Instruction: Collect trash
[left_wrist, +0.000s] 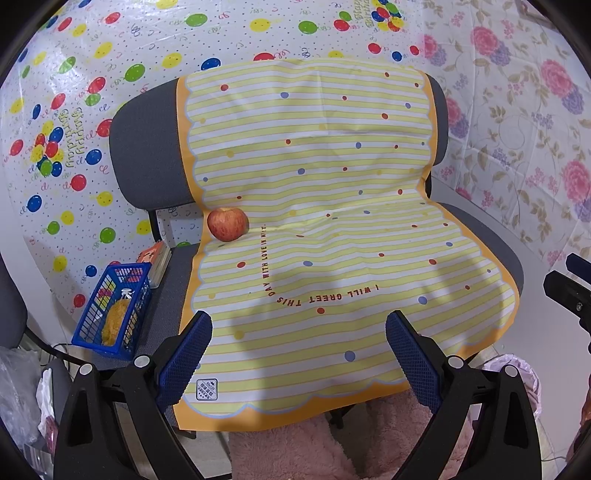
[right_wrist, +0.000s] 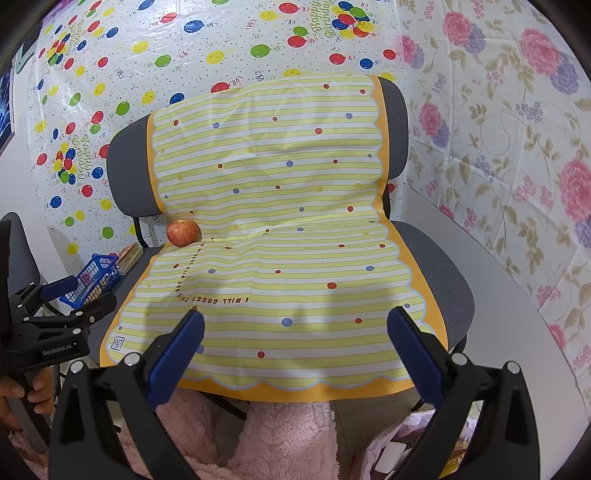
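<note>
We see a red and yellow apple (left_wrist: 227, 223) sitting at the crease where the seat meets the backrest of a grey office chair (left_wrist: 147, 147), on the left edge of the yellow striped mat (left_wrist: 314, 229) draped over it. The apple is nearly round, so it has no real long axis; the dimple appears to face up and slightly toward us, though the fisheye makes that hard to confirm. Its skin is streaked red over yellow. Our left gripper (left_wrist: 299, 354) hovers low over the front of the mat, blue pads spread wide with nothing between them, well short of the apple. Our right gripper (right_wrist: 295, 350) hangs at about the same height beside it, also spread wide and empty. To the left of the chair a blue basket (left_wrist: 110, 314) holds a yellow fuzzy item, and pink fleece (right_wrist: 280, 443) shows below the mat's front edge.
</note>
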